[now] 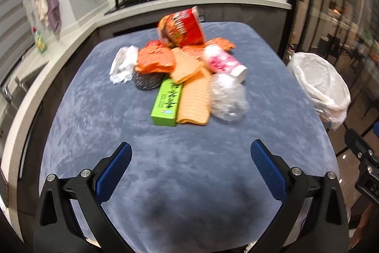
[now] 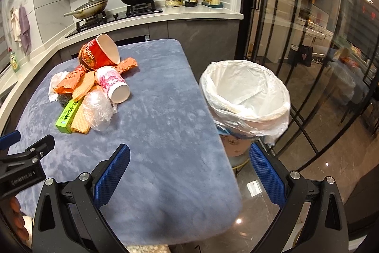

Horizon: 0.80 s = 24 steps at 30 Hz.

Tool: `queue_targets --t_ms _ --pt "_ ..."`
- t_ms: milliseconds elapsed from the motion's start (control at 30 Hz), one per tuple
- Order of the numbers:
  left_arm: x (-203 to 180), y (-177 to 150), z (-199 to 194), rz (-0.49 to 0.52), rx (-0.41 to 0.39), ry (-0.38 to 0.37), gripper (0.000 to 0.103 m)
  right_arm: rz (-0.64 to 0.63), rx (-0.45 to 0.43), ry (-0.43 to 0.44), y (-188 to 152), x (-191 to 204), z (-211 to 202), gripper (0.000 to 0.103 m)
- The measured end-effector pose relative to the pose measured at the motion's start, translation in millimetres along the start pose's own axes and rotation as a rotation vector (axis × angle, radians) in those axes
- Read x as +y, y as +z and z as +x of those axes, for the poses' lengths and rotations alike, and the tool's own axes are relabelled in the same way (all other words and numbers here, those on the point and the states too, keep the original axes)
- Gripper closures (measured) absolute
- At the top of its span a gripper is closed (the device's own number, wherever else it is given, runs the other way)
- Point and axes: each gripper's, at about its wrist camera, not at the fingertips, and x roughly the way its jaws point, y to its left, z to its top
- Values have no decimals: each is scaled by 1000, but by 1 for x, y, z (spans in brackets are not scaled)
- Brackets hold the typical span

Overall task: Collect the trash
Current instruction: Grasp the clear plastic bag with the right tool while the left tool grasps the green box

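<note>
On the blue-grey table cloth point(image 1: 189, 181), a trash pile sits toward twelve o'clock from the left gripper point(image 1: 190, 153), whose jaws are spread wide and empty. At two o'clock, off the table edge, stands the bin with a white liner point(image 2: 246, 96). The right gripper point(image 2: 189, 155) hangs released too, holding nothing. Within the pile: red noodle bowl point(image 1: 182, 27) tipped on top, orange cloth point(image 1: 194, 96), pink cup point(image 1: 223, 62), green box point(image 1: 167, 102), clear plastic wad point(image 1: 227, 96).

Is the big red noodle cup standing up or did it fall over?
Fell over. The big red paper noodle cup lies tilted on the trash pile, its white open mouth facing sideways.
</note>
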Motion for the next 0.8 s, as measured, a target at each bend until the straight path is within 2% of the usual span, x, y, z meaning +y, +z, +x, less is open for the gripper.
queue_targets --t_ms 133,300,467,600,633,800 --pt "22 7 13 -43 0 16 7 -13 17 37 7 18 17 7" --pt "47 16 32 -84 0 38 7 -48 -5 108 17 52 34 7" --pt "66 21 54 -121 28 22 7 -94 -17 191 29 95 58 7" --pt "77 23 71 -148 48 18 7 -142 -14 211 36 124 77 9" --pt "80 24 75 -153 54 27 7 -152 -10 216 37 132 83 12" --pt "100 29 92 -199 74 19 7 -137 23 239 46 150 114 15"
